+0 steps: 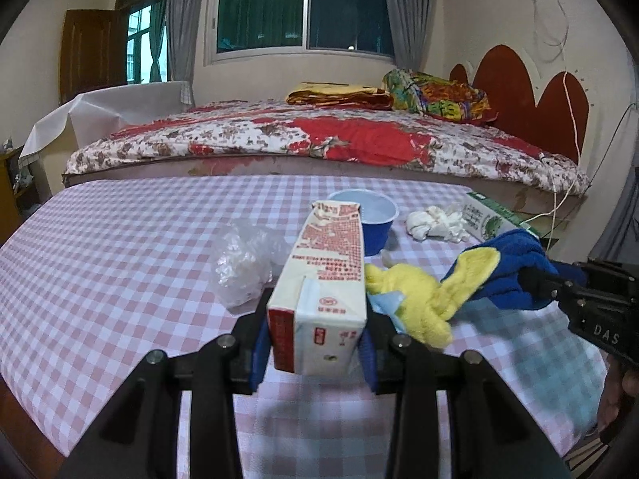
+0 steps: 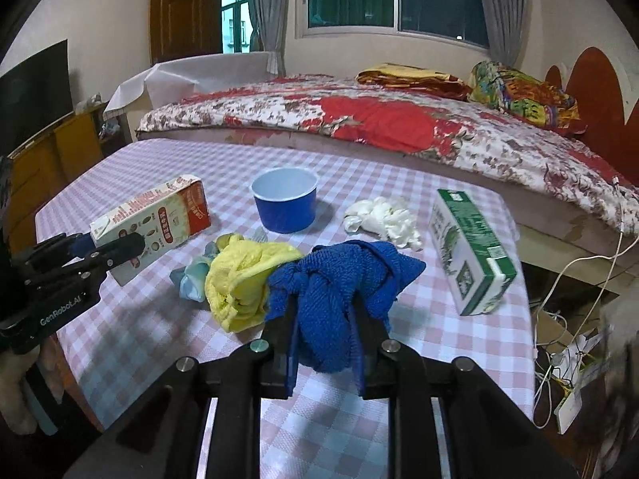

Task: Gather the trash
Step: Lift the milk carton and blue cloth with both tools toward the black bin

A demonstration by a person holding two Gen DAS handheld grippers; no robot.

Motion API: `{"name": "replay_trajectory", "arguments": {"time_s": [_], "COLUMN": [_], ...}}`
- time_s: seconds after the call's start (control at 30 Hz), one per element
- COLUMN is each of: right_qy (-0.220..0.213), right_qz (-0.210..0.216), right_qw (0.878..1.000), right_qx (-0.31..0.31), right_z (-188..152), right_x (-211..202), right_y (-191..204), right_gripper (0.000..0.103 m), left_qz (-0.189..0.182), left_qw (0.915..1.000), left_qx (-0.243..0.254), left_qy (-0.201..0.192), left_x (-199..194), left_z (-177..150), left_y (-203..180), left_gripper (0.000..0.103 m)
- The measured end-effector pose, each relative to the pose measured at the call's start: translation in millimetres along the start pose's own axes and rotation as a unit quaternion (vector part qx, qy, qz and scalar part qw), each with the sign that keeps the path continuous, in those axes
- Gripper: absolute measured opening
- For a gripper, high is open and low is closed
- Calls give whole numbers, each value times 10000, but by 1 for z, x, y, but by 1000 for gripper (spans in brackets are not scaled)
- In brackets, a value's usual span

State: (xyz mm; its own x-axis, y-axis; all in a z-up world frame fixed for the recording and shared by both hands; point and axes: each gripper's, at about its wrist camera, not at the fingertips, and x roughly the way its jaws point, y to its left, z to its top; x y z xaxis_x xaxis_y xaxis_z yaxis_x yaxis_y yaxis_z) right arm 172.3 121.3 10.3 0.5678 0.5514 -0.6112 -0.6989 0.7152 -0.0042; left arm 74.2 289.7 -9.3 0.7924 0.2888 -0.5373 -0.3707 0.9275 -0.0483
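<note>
My left gripper [image 1: 315, 343] is shut on a red and white milk carton [image 1: 323, 279], lying lengthwise between the pads; it also shows in the right wrist view [image 2: 155, 219]. My right gripper [image 2: 325, 343] is shut on a blue cloth [image 2: 339, 287], also seen in the left wrist view [image 1: 507, 267]. A yellow cloth [image 2: 243, 279] lies bunched against the blue one. A blue paper cup [image 2: 285, 203], a crumpled white tissue [image 2: 383, 219], a green and white carton [image 2: 469, 251] and a crumpled clear plastic bag [image 1: 243, 263] lie on the checked table [image 1: 100, 259].
A bed with a red floral cover [image 1: 319, 135] runs along the table's far edge. Cables and clutter [image 2: 571, 351] hang beyond the table's right edge. A wooden cabinet [image 2: 60, 147] stands at the left.
</note>
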Motion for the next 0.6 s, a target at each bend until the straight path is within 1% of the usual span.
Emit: {"name": "replay_trajectory", "arguments": {"time_s": [0.17,0.33,0.6], "right_qy": [-182,-312,-376], "right_qz": [-83,-268,-704], "right_qw": [9998,9990,9953], "right_qx": [40,175,542], "right_z": [-1,-4,-22], "right_x": [-19,-37,-70], "right_y": [-9,-28,-79], "right_gripper": [21,21,21], "left_qz": [-136,-355,-796], "left_qw": [9998,9990,9952], "left_qx": [116,247,552], "left_qy": [-90,-133,-97], "left_x": [-11,-16,-16], "left_z": [3,8,8], "left_y": [-17,-42,-92], "left_gripper": [39,39,39]}}
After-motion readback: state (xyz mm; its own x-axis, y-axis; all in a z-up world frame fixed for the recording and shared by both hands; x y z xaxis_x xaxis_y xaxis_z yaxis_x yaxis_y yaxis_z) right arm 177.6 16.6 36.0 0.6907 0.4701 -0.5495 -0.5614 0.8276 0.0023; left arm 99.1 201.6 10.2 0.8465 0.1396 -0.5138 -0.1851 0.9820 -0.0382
